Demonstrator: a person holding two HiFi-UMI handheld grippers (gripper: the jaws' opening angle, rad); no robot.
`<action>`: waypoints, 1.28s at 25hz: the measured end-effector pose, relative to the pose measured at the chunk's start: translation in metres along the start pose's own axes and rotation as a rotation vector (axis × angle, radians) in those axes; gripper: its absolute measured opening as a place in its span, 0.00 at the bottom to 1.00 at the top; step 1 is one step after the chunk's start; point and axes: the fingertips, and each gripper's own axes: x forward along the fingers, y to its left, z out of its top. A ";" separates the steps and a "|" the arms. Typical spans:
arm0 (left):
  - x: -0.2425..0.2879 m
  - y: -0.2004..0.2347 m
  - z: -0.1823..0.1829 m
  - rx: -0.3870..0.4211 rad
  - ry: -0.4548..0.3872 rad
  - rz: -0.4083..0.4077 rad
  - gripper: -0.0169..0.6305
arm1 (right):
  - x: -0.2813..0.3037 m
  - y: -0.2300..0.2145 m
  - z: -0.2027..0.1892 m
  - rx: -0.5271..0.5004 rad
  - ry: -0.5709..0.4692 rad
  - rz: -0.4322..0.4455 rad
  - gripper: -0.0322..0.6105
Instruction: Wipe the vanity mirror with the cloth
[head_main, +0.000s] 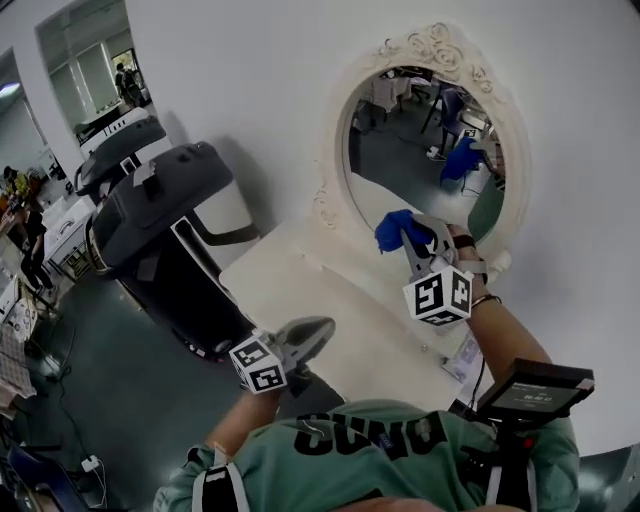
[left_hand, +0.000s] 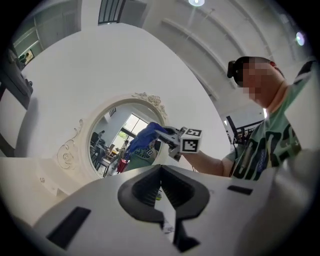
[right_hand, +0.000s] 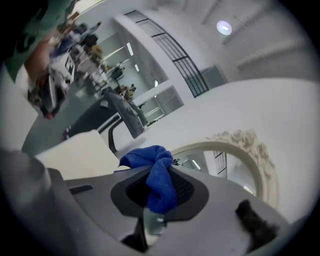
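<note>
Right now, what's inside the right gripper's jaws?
A blue cloth, clamped between the jaws of the right gripper and bunching out past them toward the mirror. The cloth hides the jaw tips, and whether it touches the glass cannot be told.

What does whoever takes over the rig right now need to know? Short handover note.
Right gripper: shut on the bunched blue cloth, raised at the lower left of the oval vanity mirror in its ornate cream frame; contact with the glass can't be confirmed.
Left gripper: shut, empty, low over the cream vanity top.
Done: cloth in grip, at the mirror.
Left: wipe the glass; no wiped area can be told.
</note>
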 end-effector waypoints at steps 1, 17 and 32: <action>-0.004 0.007 0.002 -0.005 -0.008 0.006 0.04 | 0.019 -0.009 0.005 -0.093 0.013 -0.043 0.13; -0.106 0.081 -0.003 -0.102 -0.112 0.250 0.04 | 0.297 -0.114 0.033 -0.761 0.247 -0.411 0.13; -0.145 0.124 -0.033 -0.208 -0.094 0.362 0.04 | 0.353 0.013 -0.039 -0.982 0.358 -0.362 0.11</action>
